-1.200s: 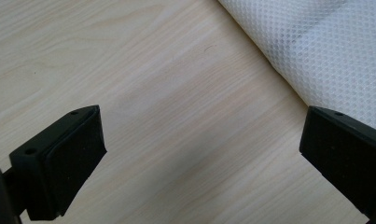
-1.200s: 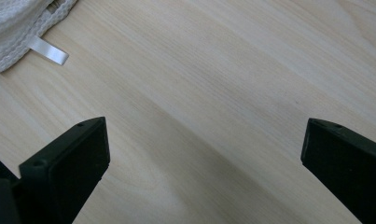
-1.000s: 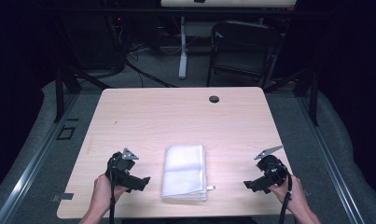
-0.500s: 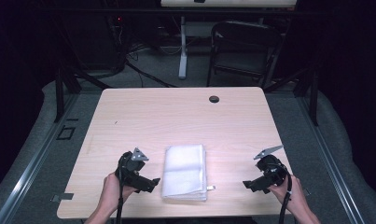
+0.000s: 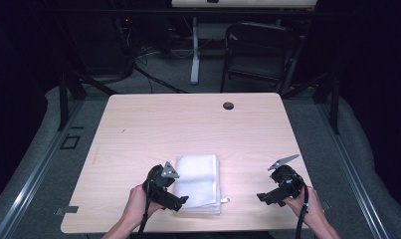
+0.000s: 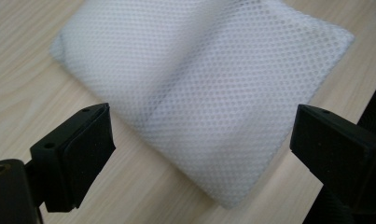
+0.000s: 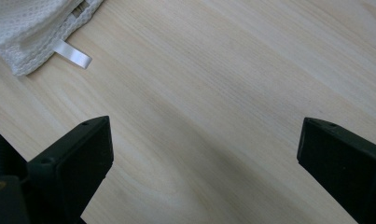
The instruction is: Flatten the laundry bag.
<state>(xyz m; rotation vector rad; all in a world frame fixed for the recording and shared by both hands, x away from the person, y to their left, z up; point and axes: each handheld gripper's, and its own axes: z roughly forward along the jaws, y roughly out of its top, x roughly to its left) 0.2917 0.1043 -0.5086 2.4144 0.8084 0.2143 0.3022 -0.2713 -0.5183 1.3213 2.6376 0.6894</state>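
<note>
Left gripper view puts the folded white mesh cloth point(image 6: 199, 88) straight ahead, one corner pointing toward the camera, flat on the wooden table point(image 6: 22, 70). It lies near the table's front edge in the high view point(image 5: 198, 181), roughly mid-width. The left gripper point(image 5: 180, 199) sits at the cloth's near left corner, jaws spread wide and holding nothing; the corner lies between them but touches neither. The right gripper point(image 5: 261, 197) hovers well to the right of the cloth, also wide open and empty, over bare wood. From its own view the cloth's stitched edge and a small white ribbon tag point(image 7: 73, 52) lie off to the upper left.

Judging by this, the step in hand is taking hold of the cloth's corner. To do it well, the left gripper should come down low so one jaw slides under the layers it means to take. Close firmly on the hem rather than the loose mesh, which may slip or stretch.
</note>
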